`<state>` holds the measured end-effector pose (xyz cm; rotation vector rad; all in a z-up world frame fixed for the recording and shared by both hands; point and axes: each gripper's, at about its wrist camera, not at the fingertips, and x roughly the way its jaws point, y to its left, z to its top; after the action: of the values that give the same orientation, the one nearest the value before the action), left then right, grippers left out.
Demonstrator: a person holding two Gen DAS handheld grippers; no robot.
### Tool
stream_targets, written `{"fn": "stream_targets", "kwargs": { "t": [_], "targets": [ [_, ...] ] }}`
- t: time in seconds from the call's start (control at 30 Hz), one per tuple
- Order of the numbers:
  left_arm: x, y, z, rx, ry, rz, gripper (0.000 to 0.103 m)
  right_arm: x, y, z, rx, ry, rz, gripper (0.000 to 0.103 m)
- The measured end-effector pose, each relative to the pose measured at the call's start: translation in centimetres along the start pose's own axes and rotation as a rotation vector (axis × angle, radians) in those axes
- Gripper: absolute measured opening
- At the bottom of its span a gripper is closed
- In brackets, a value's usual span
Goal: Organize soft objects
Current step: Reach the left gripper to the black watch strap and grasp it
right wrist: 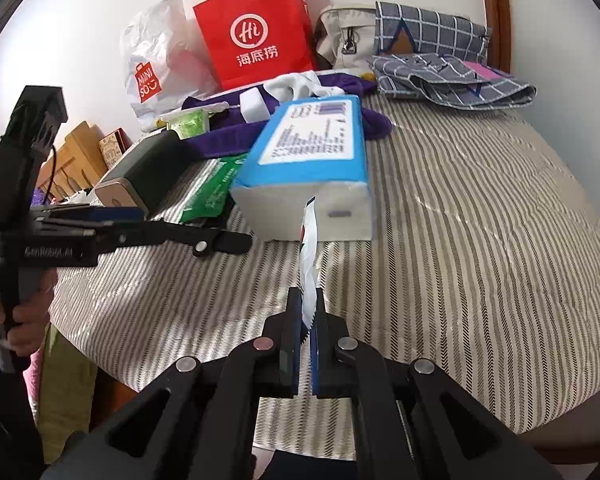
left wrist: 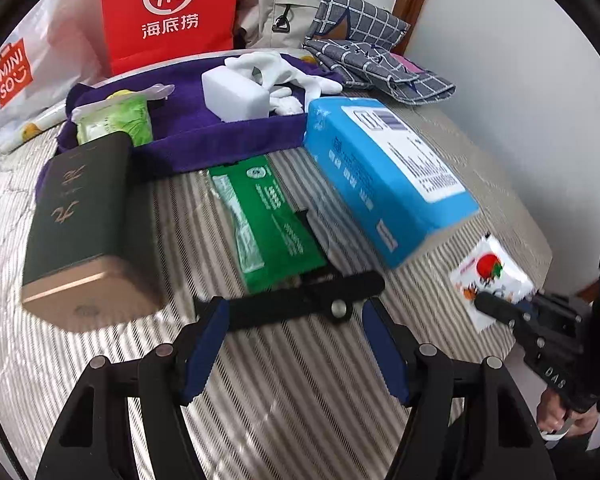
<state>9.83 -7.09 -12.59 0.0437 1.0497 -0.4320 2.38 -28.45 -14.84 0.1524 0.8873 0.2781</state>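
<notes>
My left gripper (left wrist: pixel 292 312) holds a black hinged bar (left wrist: pixel 300 300) with a rivet across its fingertips, low over the striped bedcover (left wrist: pixel 300 400); the same bar (right wrist: pixel 220 242) shows in the right wrist view. My right gripper (right wrist: pixel 309 312) is shut on a white sachet (right wrist: pixel 310 264) seen edge-on, whose red tomato print (left wrist: pixel 488 272) shows in the left wrist view at the right. Ahead lie a blue tissue pack (left wrist: pixel 384 176), a green packet (left wrist: pixel 268 216) and a purple towel (left wrist: pixel 180 128) carrying a white block (left wrist: pixel 236 96), white gloves (left wrist: pixel 292 72) and a green wipe pack (left wrist: pixel 116 120).
A dark green box (left wrist: pixel 88 224) with a gold end lies at the left. Against the wall stand a red paper bag (left wrist: pixel 168 12), a white plastic bag (left wrist: pixel 16 72), a beige bag (left wrist: pixel 276 4) and folded checked cloth (left wrist: pixel 376 60). The bed edge drops off at the right.
</notes>
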Motion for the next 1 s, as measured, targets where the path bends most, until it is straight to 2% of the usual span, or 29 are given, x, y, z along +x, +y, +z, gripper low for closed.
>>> {"fn": "stream_targets", "kwargs": {
  "t": [0.27, 0.37, 0.57, 0.7, 0.87, 1.0],
  "targets": [
    [2.6, -0.3, 2.0, 0.025, 0.029, 0.031, 0.067, 1.5, -1.3, 0.5, 0.015, 0.008, 0.032, 0.004],
    [4.1, 0.0, 2.3, 0.006, 0.081, 0.012, 0.067, 1.7, -1.5, 0.7, 0.014, 0.007, 0.041, 0.004],
    [3.4, 0.3, 0.9, -0.016, 0.089, -0.044, 0.066, 1.5, -1.5, 0.7, 0.013, 0.005, 0.038, 0.004],
    [2.5, -0.2, -1.1, 0.004, 0.105, -0.071, 0.066, 1.2, -1.3, 0.3, 0.017, 0.000, 0.038, 0.004],
    [1.5, -1.9, -3.3, 0.089, 0.113, -0.022, 0.067, 0.6, -0.8, -0.2, 0.008, -0.006, 0.039, 0.004],
    [1.9, -2.5, -2.9, 0.138, 0.108, 0.025, 0.066, 0.1, -0.4, -0.3, -0.001, -0.011, 0.038, 0.005]
  ]
}}
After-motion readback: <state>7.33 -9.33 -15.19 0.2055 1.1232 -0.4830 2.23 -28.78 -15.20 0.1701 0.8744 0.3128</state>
